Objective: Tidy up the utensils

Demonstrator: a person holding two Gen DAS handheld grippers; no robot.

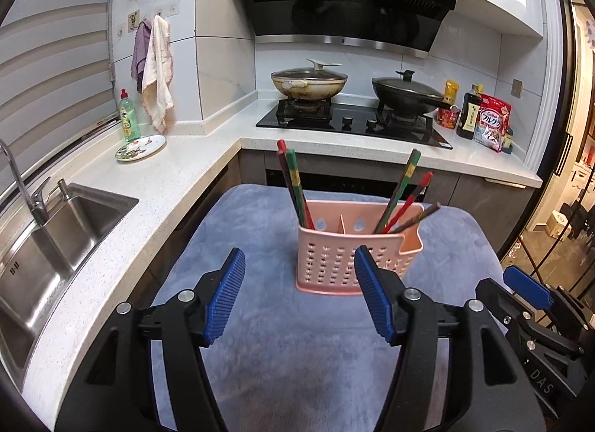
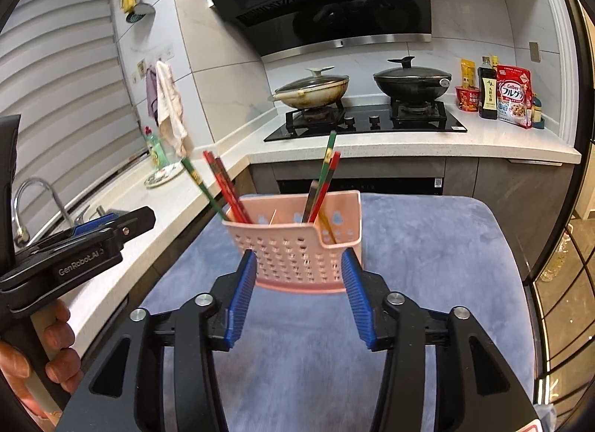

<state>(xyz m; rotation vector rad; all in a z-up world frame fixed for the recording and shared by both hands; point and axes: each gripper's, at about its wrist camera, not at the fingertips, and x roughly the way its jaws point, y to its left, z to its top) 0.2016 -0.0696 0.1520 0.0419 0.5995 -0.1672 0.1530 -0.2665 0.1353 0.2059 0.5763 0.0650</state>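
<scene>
A pink perforated utensil holder [image 1: 346, 257] stands on a blue-grey cloth [image 1: 260, 231], split into two compartments. Red and green chopsticks [image 1: 293, 186] lean in the left compartment and several more [image 1: 403, 197] in the right one. My left gripper [image 1: 299, 294] is open and empty, just short of the holder. The right gripper shows at the right edge of the left wrist view [image 1: 528, 287]. In the right wrist view the holder [image 2: 297, 246] sits between the blue pads of my open right gripper [image 2: 299, 294], with chopsticks [image 2: 223, 186] sticking up. The left gripper [image 2: 111, 223] is at the left.
An L-shaped white counter [image 1: 178, 168] carries a steel sink [image 1: 48, 246] and tap, a patterned plate [image 1: 140, 148] and a green soap bottle [image 1: 129, 118]. A gas hob [image 1: 353, 123] holds two lidded pans. Bottles and packets [image 1: 483, 119] stand at the right. A glass door is at far right.
</scene>
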